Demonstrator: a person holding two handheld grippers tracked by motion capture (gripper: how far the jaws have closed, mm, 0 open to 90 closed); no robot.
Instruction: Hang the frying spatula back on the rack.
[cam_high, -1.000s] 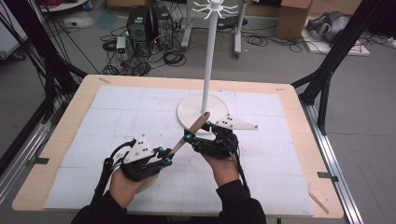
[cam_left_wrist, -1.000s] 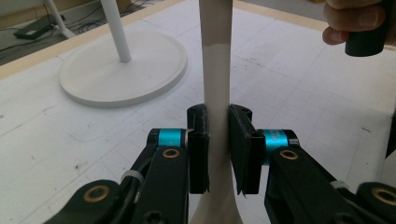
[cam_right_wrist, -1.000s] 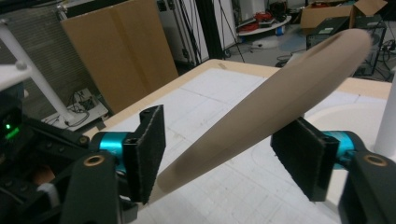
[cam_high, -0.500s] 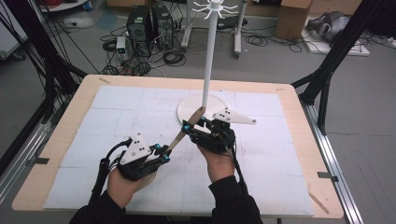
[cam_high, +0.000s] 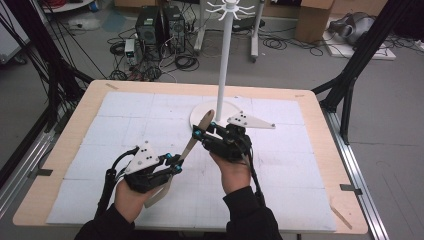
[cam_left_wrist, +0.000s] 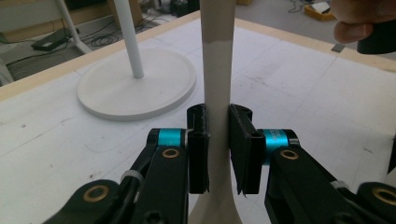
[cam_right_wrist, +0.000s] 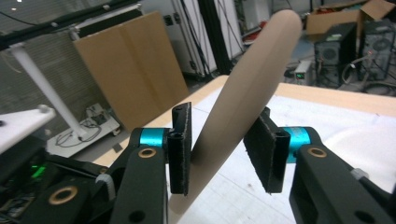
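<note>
A long flat beige tool (cam_high: 190, 145) with a rounded top end slants up over the white mat. My left gripper (cam_high: 175, 161) is shut on its lower shaft; in the left gripper view both pads (cam_left_wrist: 198, 140) press the narrow shaft (cam_left_wrist: 217, 70) of my left gripper (cam_left_wrist: 217, 140). My right gripper (cam_high: 197, 131) is higher up the tool. Its jaws have just been closing, and in the right gripper view the tilted tool (cam_right_wrist: 261, 70) sits between the jaws of the gripper (cam_right_wrist: 219, 149), touching both pads.
A white stand with a round base (cam_high: 210, 112), a tall pole (cam_high: 225, 60) and hooks on top stands just behind the grippers. The pale wooden table edge (cam_high: 320, 150) frames the mat. Computers, cables and boxes are on the floor beyond.
The right gripper has risen a little and its jaws have closed in on the tool's upper part. The tool's top end has tipped up and left. The left gripper stayed put.
</note>
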